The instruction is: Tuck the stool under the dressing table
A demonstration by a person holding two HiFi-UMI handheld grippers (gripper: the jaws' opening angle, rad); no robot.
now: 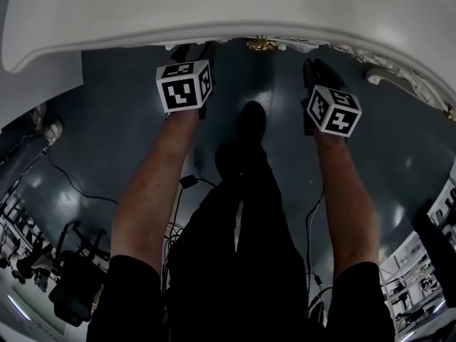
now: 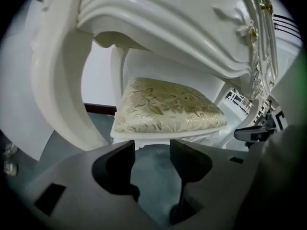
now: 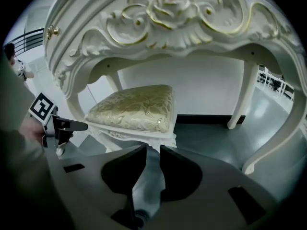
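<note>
Two claws work low at the front of the dressing table (image 1: 214,13). The stool (image 3: 134,109) stands upright on the floor (image 3: 216,133) beneath the tabletop, between the table's legs. Right claw (image 3: 152,150): nearly closed, clenched on the stool's pale front corner leg, which shows in the narrow gap between the jaws. Left claw (image 2: 152,147): released, jaws apart, only floor between them. Its tips sit just below the seat's front rail; contact unclear.
</note>
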